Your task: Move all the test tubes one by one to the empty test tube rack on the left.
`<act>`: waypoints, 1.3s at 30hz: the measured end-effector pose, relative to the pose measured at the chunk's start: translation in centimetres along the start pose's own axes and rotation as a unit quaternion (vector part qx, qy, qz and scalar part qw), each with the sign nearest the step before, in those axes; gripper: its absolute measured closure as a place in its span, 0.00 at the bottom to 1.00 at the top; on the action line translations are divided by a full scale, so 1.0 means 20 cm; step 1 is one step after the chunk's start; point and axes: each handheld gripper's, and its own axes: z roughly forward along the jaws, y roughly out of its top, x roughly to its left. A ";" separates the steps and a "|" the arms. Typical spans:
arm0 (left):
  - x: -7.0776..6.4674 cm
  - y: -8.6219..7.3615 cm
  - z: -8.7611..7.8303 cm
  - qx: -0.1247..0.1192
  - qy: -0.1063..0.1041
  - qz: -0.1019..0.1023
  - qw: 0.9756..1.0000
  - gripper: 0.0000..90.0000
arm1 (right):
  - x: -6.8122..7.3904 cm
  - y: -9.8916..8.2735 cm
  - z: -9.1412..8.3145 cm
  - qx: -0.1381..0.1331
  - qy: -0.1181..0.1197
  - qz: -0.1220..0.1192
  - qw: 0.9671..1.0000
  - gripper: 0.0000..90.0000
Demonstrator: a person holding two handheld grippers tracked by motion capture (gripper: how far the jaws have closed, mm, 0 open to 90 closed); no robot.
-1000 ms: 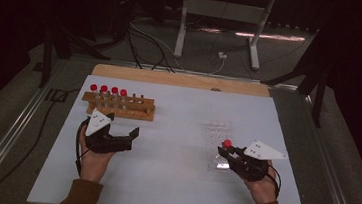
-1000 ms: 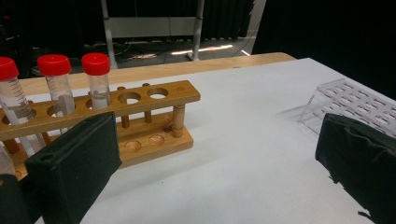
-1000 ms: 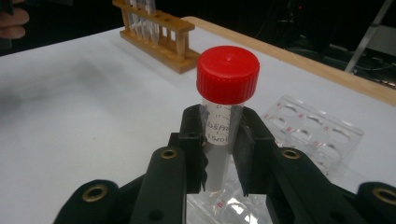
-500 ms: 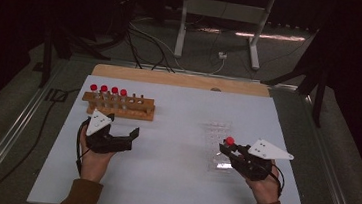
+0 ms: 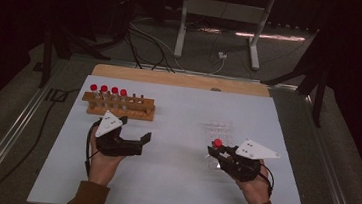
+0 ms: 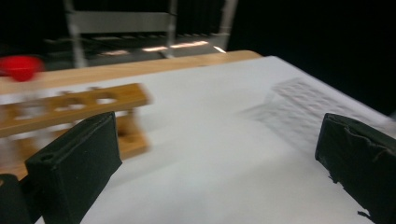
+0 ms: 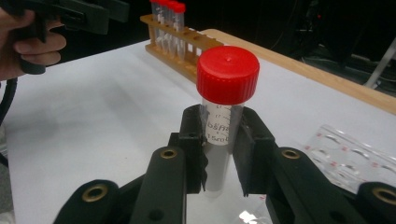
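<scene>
right gripper (image 7: 219, 154): jaws pinching upright red-capped tube (image 7: 223, 116), near worktop's (image 5: 170, 191) right front edge | left gripper (image 5: 133, 130): jaws spread, nothing between | wooden rack (image 5: 118, 107): left rear, four capped tubes

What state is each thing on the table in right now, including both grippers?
Left gripper: open, holding nothing, beside the rack.
Right gripper: shut on the tube, holding it upright.
Red-capped tube: capped, clamped between the jaws.
Wooden rack: standing, four capped tubes at its left end, other holes free.
Clear plastic rack: on the table, no tubes seen in it.
</scene>
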 end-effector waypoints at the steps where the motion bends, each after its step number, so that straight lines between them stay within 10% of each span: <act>1: -0.03 0.01 0.01 0.002 -0.007 0.004 1.000 0.01 | 0.01 0.00 0.01 0.002 0.000 -0.001 1.000 0.83; 11: -0.36 0.13 0.14 0.006 -0.098 0.058 0.993 0.04 | 0.06 0.01 0.08 0.017 0.014 0.005 1.000 0.83; 20: -0.51 0.13 0.24 0.007 -0.133 0.076 0.988 0.28 | 0.09 0.01 0.13 0.027 0.018 0.013 0.999 0.83; 29: -0.54 0.11 0.29 0.015 -0.158 0.077 0.984 0.69 | 0.12 0.02 0.15 0.031 0.025 0.012 0.999 0.83; 39: -0.54 0.11 0.29 0.012 -0.161 0.079 0.984 0.79 | 0.11 0.01 0.15 0.031 0.029 0.016 0.999 0.82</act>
